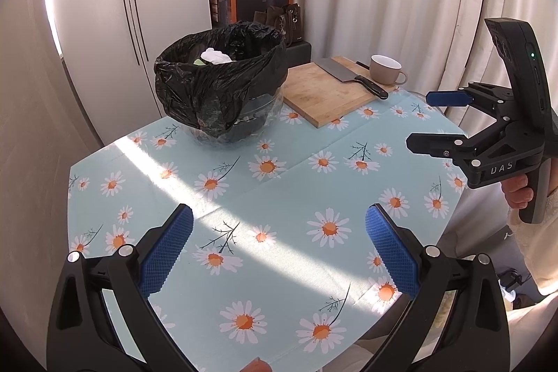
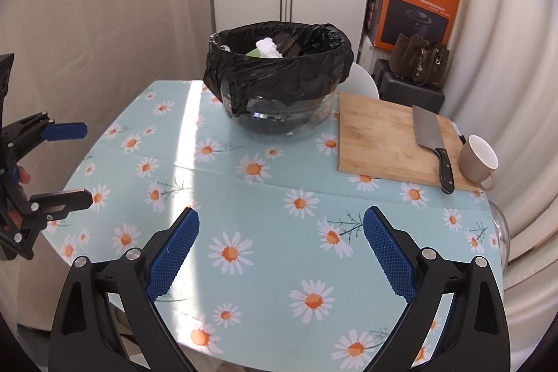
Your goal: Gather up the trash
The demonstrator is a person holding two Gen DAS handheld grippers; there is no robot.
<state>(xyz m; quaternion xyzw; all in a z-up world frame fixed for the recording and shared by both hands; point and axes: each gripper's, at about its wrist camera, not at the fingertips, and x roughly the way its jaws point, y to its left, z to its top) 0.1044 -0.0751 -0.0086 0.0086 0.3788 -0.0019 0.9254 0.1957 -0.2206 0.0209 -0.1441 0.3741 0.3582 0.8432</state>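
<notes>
Looking from the left wrist, the left gripper [image 1: 279, 253] is spread wide and empty, and white crumpled paper [image 1: 216, 56] sits in the black trash bag [image 1: 216, 86] — light, soft, easy to squash. From the right wrist, the right gripper [image 2: 280, 255] is spread wide too — the bag is thin and slippery, so pinch its folded rim.

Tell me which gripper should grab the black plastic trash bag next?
Probably the right gripper: the black plastic trash bag sits straight ahead of its open fingers. From the left gripper, also open, it lies off-centre.

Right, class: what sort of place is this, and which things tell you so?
Probably a room in a home: a daisy-print tablecloth, a cutting board with a cleaver, and handbags stacked by curtains.
</notes>
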